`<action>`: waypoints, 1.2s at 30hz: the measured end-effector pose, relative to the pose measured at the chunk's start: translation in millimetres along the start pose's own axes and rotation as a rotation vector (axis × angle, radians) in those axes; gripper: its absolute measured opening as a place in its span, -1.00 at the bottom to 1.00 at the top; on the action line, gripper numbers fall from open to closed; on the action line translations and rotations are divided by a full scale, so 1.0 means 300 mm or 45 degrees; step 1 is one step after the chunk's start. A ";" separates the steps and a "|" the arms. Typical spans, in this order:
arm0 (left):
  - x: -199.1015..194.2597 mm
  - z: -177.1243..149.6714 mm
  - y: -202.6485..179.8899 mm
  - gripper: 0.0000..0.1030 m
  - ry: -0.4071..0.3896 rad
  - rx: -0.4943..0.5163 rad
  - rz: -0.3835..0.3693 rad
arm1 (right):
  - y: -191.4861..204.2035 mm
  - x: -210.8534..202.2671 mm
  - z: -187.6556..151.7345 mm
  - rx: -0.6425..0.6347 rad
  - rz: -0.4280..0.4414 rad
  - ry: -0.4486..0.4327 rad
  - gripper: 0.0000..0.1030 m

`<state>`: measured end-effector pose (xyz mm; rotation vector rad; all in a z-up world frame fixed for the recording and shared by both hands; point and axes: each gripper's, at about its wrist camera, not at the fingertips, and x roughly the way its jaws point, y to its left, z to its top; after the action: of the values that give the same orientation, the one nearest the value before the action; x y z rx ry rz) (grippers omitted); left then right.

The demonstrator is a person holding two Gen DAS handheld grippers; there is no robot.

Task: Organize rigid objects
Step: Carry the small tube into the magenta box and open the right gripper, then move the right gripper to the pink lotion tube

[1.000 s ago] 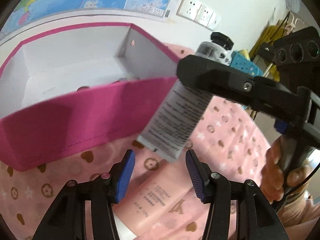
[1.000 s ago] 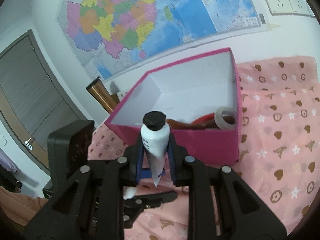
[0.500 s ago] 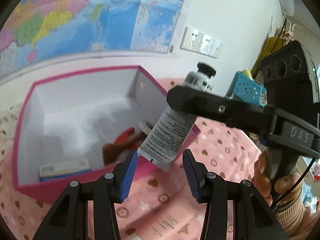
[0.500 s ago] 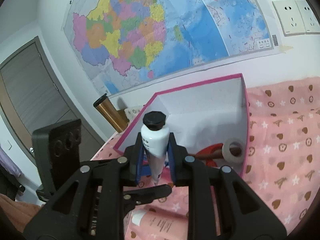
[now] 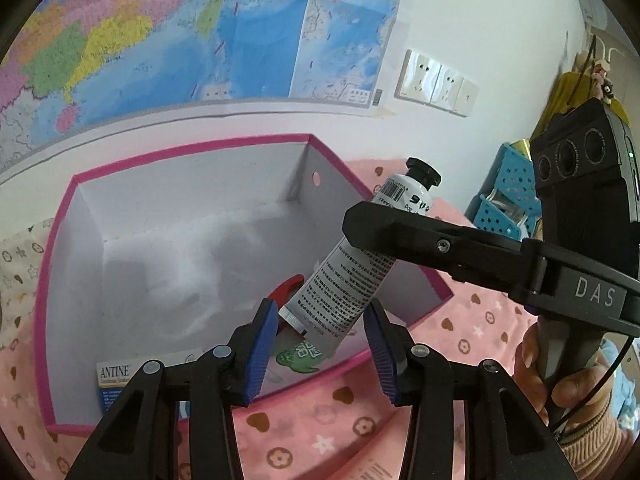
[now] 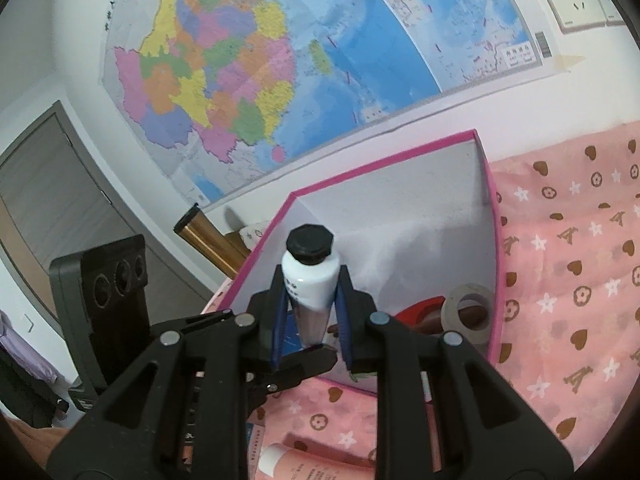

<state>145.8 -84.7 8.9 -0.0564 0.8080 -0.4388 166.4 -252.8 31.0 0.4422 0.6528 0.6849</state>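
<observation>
White tube [image 6: 310,280], black cap [image 6: 310,240] up, clamped mid-body between the right gripper [image 6: 312,320] pads; jaws nearly shut, grip firm. In the left wrist view the tube [image 5: 352,276] hangs tilted, cap at 1 o'clock, crimped tail at 7 o'clock, over the near right part of the pink box [image 5: 60,240].

Left gripper [image 5: 320,344] holds nothing. Its jaws have just been closing and stand part open, with the tube's tail in line between the blue pads [image 5: 260,352]; I cannot tell whether they touch it.

Box interior: red-handled item [image 5: 286,286] under the tail, small ANTINE carton [image 5: 116,376] at 7 o'clock by the near wall, tape roll [image 6: 468,312] at 3 o'clock of the tube in the right view. Outside on the pink patterned cloth [image 6: 560,280], a pink tube [image 6: 312,464] at 6 o'clock, not yet boxed.

Step, as I judge it: drop the tube in the box. Do it well: carry the tail past the near wall, lower it toward bare floor at 9 o'clock of the red item, tip it flat, then open. Keep the left gripper clear so it doesn't snag the tail. Releasing from height risks a bounce onto the roll.
</observation>
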 end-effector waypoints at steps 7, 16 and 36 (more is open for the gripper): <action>0.049 -0.012 0.011 -0.13 0.045 0.000 0.026 | -0.036 0.043 -0.020 -0.003 -0.060 0.073 -0.51; 0.027 -0.025 -0.007 -0.13 0.018 0.025 0.060 | -0.011 0.006 -0.036 -0.150 -0.408 0.041 -0.13; -0.163 -0.134 -0.085 0.01 -0.135 0.094 0.073 | 0.036 -0.190 -0.130 -0.158 -0.312 -0.006 -0.13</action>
<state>78.5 -83.7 20.0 0.0120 0.6871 -0.4080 101.3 -278.7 32.2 0.2439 0.6438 0.4887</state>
